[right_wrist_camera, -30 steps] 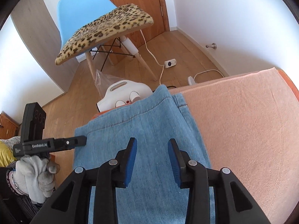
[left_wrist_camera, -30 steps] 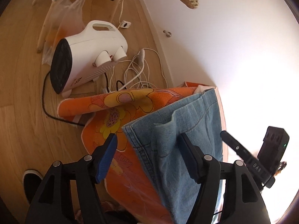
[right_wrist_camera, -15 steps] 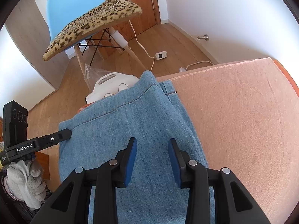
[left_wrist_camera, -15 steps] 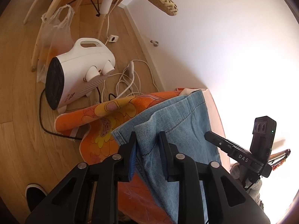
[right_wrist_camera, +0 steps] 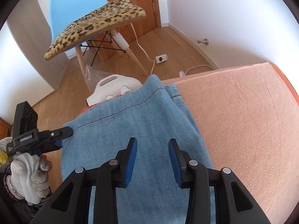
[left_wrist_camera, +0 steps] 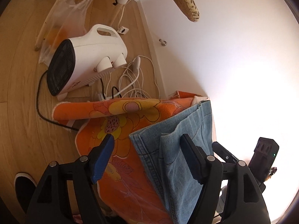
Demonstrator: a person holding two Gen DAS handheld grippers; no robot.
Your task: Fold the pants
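Light blue denim pants (right_wrist_camera: 142, 123) lie on a peach-covered table (right_wrist_camera: 243, 123), their end hanging over the table's left edge. In the left wrist view the pants' hem (left_wrist_camera: 173, 149) hangs beside an orange flowered cloth (left_wrist_camera: 115, 123). My left gripper (left_wrist_camera: 145, 145) is open, its jaws wide on either side of the hem corner; it also shows in the right wrist view (right_wrist_camera: 46, 136) at the pants' left edge. My right gripper (right_wrist_camera: 152, 149) is open and empty just above the pants' middle.
A white fan heater (left_wrist_camera: 84, 61) and tangled cables (left_wrist_camera: 134, 82) lie on the wooden floor under the table's edge. A blue chair with a leopard cushion (right_wrist_camera: 93, 24) stands beyond. A plastic bag (left_wrist_camera: 65, 24) hangs from a chair leg.
Half a second ago my left gripper was shut on the hem corner; it has opened wide and let the denim go. The right gripper has stayed open over the pants.
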